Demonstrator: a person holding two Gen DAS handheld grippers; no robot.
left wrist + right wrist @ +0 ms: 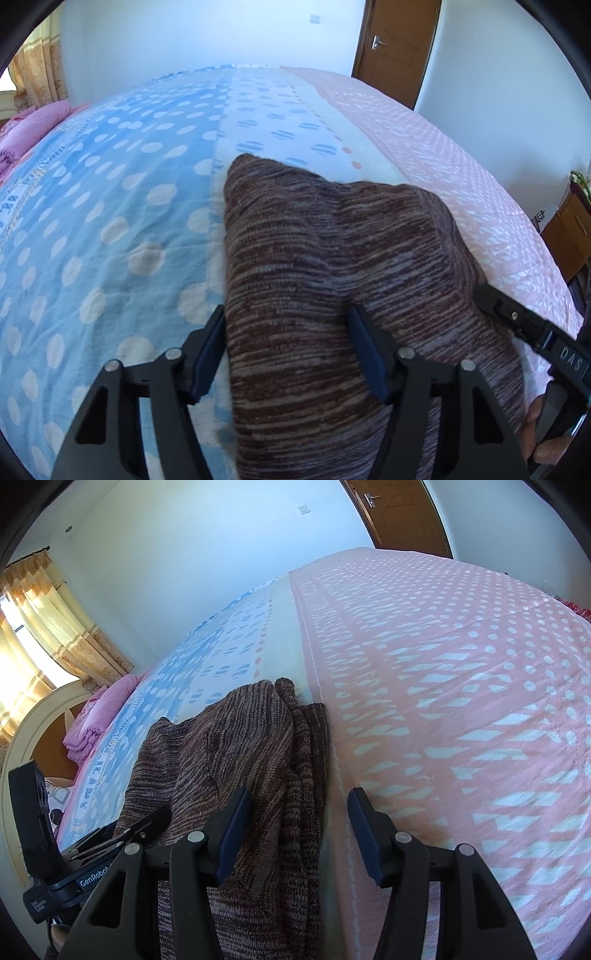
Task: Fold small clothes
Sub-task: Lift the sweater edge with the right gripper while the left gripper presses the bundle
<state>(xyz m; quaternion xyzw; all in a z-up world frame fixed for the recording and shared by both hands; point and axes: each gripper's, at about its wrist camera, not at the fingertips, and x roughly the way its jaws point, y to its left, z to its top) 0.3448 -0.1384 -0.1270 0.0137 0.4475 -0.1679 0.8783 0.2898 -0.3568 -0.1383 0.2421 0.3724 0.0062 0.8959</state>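
Note:
A brown striped knit garment (325,280) lies bunched on the bed. In the left wrist view my left gripper (288,332) is open, its jaws wide apart on either side of the garment's near left part. In the right wrist view the garment (236,760) lies folded over in layers at the lower left. My right gripper (297,812) is open over the garment's right edge, left finger (232,830) on the knit, right finger (364,830) over the pink sheet. The right gripper also shows at the right edge of the left wrist view (524,325).
The bed has a blue polka-dot sheet (103,206) on the left and a pink patterned sheet (461,686) on the right. A folded pink quilt (99,716) lies by the headboard. A wooden door (395,40) and a bedside cabinet (569,229) stand beyond the bed.

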